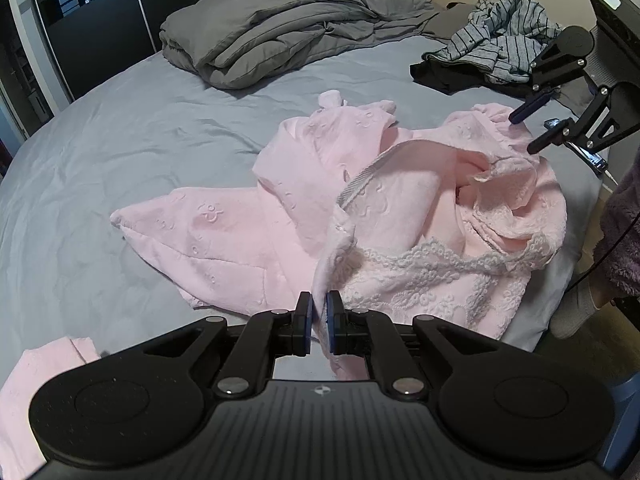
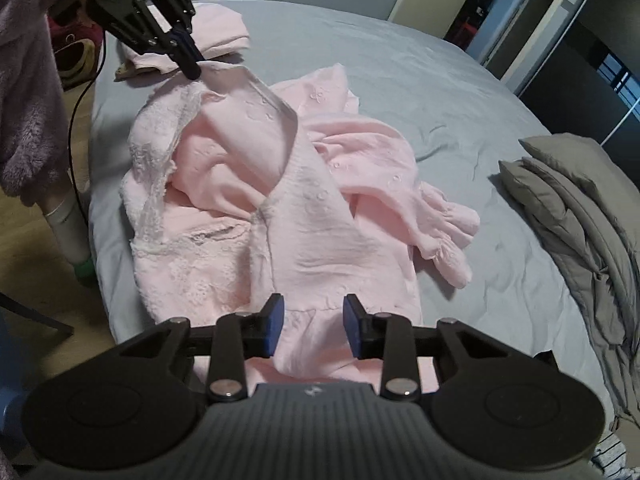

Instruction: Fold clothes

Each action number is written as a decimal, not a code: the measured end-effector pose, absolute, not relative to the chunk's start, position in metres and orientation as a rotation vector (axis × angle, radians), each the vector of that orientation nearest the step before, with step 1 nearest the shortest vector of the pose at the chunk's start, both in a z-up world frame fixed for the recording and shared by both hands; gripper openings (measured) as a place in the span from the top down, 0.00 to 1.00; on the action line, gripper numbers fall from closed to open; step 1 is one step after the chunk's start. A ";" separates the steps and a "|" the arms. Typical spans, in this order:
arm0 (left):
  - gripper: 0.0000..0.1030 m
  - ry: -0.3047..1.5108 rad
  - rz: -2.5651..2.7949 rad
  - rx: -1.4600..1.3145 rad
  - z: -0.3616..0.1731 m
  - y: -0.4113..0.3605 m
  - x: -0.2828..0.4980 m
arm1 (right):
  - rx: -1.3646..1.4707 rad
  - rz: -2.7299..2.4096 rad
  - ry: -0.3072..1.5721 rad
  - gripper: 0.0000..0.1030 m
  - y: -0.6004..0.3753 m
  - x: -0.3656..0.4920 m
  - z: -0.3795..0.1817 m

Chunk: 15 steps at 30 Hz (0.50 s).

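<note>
A crumpled pink garment point(image 1: 400, 200) with lace trim lies on the grey-blue bed sheet point(image 1: 120, 140). My left gripper point(image 1: 319, 312) is shut on the garment's near edge, and the thin fabric rises out of its blue pads. In the right wrist view the same gripper point(image 2: 194, 70) pinches the cloth at the top left. A band of the pink garment point(image 2: 320, 220) stretches from it down to my right gripper point(image 2: 314, 324). Those jaws stand partly apart, with a thick fold filling the gap and both pads against it. The right gripper point(image 1: 525, 131) also appears at the garment's far right corner.
A folded grey duvet point(image 1: 280, 28) sits at the head of the bed, and a heap of striped and dark clothes point(image 1: 504, 40) beside it. A folded pink piece point(image 1: 40, 380) lies near the left gripper. A person's fuzzy purple sleeve point(image 2: 24, 100) and the wooden floor point(image 2: 48, 280) border the bed's edge.
</note>
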State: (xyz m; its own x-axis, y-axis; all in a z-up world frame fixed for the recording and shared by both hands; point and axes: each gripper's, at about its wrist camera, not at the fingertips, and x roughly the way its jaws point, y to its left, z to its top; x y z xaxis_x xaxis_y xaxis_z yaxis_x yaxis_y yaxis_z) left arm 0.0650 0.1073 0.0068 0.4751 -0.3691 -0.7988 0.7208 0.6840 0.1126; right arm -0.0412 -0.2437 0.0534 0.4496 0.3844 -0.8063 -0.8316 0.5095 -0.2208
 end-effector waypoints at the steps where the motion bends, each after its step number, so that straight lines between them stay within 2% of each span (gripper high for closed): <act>1: 0.95 0.832 -0.698 0.475 0.007 0.107 0.065 | -0.674 0.842 0.766 0.64 -0.241 -0.042 0.052; 4: 0.95 0.828 -0.698 0.476 0.008 0.107 0.063 | -0.694 0.880 0.753 0.59 -0.231 -0.041 0.047; 9: 0.95 0.833 -0.695 0.479 0.008 0.108 0.064 | -0.732 0.837 0.782 0.61 -0.214 -0.026 0.023; 11: 0.95 0.833 -0.695 0.482 0.008 0.108 0.063 | -0.720 0.832 0.810 0.75 -0.212 -0.017 0.014; 15: 0.95 0.828 -0.698 0.481 0.009 0.109 0.063 | -0.710 0.837 0.826 0.77 -0.209 -0.012 0.012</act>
State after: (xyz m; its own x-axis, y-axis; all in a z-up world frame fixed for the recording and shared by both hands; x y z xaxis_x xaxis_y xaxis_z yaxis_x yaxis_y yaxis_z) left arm 0.0631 0.1086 0.0088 0.4793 -0.3691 -0.7962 0.7225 0.6810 0.1192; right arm -0.0118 -0.2089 0.0116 0.4102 0.3478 -0.8431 -0.8476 0.4867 -0.2116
